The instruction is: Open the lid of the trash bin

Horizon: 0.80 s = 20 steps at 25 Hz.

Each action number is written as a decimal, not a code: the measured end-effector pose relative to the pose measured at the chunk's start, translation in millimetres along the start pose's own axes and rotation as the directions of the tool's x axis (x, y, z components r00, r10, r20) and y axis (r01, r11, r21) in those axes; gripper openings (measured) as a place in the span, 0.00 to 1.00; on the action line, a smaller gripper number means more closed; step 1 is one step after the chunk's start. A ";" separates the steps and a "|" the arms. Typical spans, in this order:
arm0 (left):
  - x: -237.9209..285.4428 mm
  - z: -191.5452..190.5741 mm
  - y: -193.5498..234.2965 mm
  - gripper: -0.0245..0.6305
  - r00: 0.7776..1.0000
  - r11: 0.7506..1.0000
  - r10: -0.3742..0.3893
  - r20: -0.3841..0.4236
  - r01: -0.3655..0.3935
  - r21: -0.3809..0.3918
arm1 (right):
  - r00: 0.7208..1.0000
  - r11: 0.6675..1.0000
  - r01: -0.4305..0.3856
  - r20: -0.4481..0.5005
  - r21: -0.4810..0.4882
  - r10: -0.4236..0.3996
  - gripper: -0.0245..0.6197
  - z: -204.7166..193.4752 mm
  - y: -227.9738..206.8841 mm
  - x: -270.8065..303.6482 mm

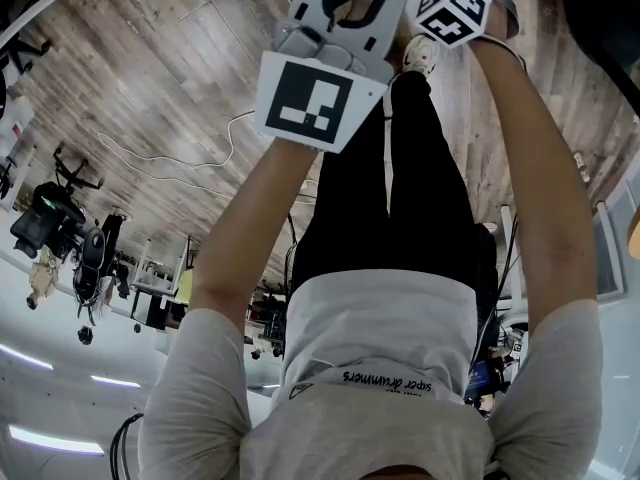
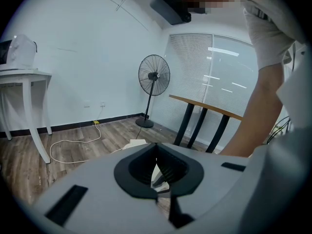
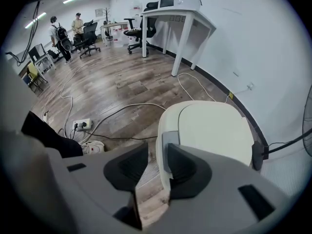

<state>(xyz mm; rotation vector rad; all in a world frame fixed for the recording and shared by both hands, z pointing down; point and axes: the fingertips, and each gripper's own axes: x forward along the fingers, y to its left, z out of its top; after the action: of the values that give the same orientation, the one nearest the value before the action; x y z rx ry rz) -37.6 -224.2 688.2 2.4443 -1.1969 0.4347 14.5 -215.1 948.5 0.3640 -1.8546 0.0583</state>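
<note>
Left gripper (image 1: 330, 38) and right gripper (image 1: 455, 6) above wooden floor (image 1: 150, 58).

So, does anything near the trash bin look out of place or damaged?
Nothing on the trash bin itself: its lid sits flat and closed. Only loose cables trail across the floor beside it, to a power strip.

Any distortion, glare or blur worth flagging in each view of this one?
Head view: heavy wide-angle bending, and the lights show as bright streaks. Left gripper view: dark round vignette in the corners, glare streaks on the window. Right gripper view: floor and wall curve strongly, while the bin is sharp and evenly lit, with no hard shadows.
</note>
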 end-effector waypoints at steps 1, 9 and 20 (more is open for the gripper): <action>-0.5 -0.3 -0.4 0.06 1.000 1.000 -0.001 -0.002 0.001 0.000 | 1.000 1.000 0.005 -0.003 -0.003 -0.005 0.24 -0.5 -0.8 0.5; -2.3 -1.6 -4.3 0.06 1.000 1.000 -0.008 -0.002 0.008 0.014 | 0.999 1.000 -0.013 -0.041 0.010 0.013 0.24 -2.2 5.9 5.6; -14.1 15.1 -9.0 0.06 1.000 1.000 -0.003 0.002 0.003 0.029 | 0.997 0.989 0.022 0.074 0.144 -0.033 0.26 13.5 -9.9 -34.6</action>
<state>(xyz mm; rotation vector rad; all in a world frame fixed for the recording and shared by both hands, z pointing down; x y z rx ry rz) -37.1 -216.6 667.0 2.4713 -1.1955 0.4515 14.0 -220.0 910.4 0.4981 -1.9257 0.1614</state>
